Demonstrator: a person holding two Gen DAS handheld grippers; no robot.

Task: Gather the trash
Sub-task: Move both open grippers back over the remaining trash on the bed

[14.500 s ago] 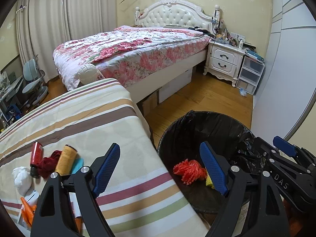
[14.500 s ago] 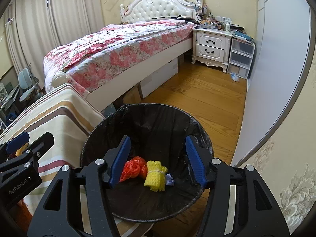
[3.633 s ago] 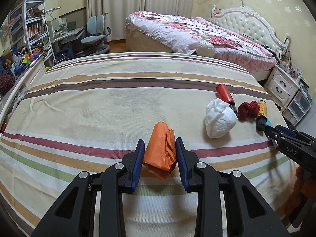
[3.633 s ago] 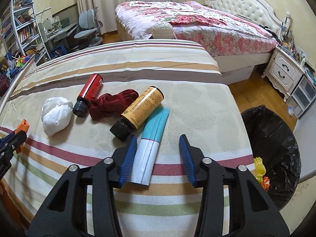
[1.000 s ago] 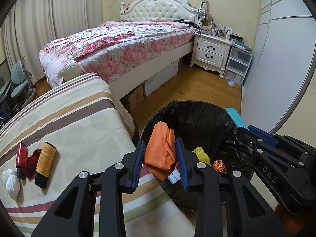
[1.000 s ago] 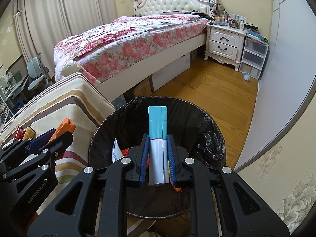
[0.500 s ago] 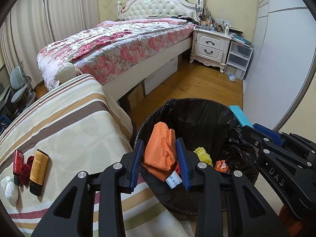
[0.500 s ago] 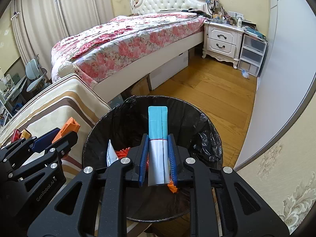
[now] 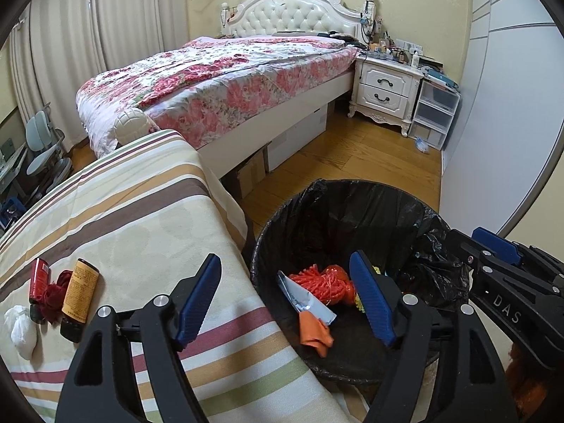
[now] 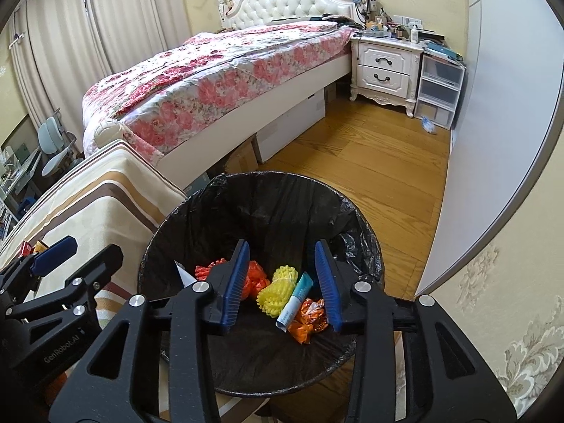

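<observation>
- left claw [image 9: 285,298]: we log it spread wide and empty, over the near rim of the bin, partly above the striped bed.
- right claw [image 10: 282,282]: also spread wide, nothing between its fingers, hanging above the mouth of the bin.
- bin [image 10: 359,218]: black-lined, on the wooden floor just beside the striped bed [image 9: 141,211].
- in the bin, counted as done: orange bag [image 9: 313,329], white wrapper [image 9: 303,299], red mesh bundle [image 9: 326,282], yellow mesh bundle [image 10: 276,290], teal tube [image 10: 296,299], crumpled orange foil [image 10: 308,319].
- on the striped bed, counted as left: red can [image 9: 39,276], dark red cloth [image 9: 56,294], yellow bottle [image 9: 79,292] with a black cap, white wad [image 9: 21,324]. these lie close together near the bed's left part, well apart from the bin.
- whether all four count as trash we cannot tell; the white wad looks the likeliest.
- our judgement: the task is over halfway, six pieces in and up to four out.
- next need, as we judge it: both claws go to the cluster on the bed; the can and bottle may roll when nudged, the cloth touches both.
</observation>
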